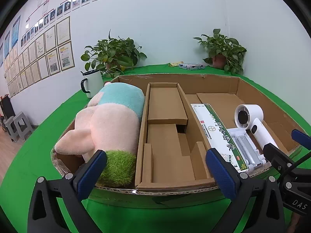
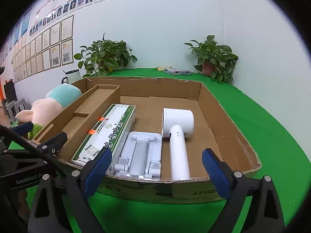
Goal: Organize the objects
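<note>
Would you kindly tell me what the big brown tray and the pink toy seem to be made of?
The big brown tray looks like matte corrugated cardboard; fluting shows along its cut front edge. The pink toy seems soft plush fabric, judging by its fuzzy nap.

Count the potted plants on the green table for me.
2. One potted plant stands at the back left by the wall, behind the mug; the other is in the back right corner. None seem hidden.
</note>
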The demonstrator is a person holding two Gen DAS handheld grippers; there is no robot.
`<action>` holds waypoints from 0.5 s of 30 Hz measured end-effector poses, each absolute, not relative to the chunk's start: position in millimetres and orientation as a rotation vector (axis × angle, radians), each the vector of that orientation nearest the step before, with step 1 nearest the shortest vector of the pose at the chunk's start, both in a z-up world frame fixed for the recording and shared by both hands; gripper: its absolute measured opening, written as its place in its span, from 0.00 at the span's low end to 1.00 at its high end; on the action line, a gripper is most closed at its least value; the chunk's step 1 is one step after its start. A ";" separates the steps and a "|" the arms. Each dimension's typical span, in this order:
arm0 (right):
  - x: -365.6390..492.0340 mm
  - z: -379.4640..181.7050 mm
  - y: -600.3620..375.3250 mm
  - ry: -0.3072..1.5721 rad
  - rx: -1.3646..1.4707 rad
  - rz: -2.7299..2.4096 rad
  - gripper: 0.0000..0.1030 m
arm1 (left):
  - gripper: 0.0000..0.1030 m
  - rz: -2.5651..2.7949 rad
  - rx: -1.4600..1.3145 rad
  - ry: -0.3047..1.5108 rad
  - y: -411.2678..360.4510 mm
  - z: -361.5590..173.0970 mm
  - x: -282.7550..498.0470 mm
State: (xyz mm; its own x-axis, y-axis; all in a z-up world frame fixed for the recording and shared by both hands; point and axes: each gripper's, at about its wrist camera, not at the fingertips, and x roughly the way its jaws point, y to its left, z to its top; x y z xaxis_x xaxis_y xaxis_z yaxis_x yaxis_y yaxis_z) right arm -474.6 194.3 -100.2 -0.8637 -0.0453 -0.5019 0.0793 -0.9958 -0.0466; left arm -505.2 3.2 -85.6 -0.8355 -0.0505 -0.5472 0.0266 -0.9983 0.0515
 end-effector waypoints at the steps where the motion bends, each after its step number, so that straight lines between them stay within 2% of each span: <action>1: -474.9 -101.8 194.4 0.102 0.798 -2.971 0.91 | 1.00 -2.971 0.888 -0.064 3.4 -86.2 -506.3; 15: -474.3 -104.3 194.1 0.115 0.808 -2.992 0.94 | 1.00 -2.972 0.888 -0.058 3.8 -87.4 -507.9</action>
State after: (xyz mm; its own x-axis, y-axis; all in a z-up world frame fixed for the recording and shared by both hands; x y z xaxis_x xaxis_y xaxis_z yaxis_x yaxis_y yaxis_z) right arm -474.3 194.1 -104.3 -0.8636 -0.0191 -0.5039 0.0578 -0.9964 -0.0614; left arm -507.9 3.8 -87.4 -0.8353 -0.0484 -0.5477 0.0270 -0.9985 0.0470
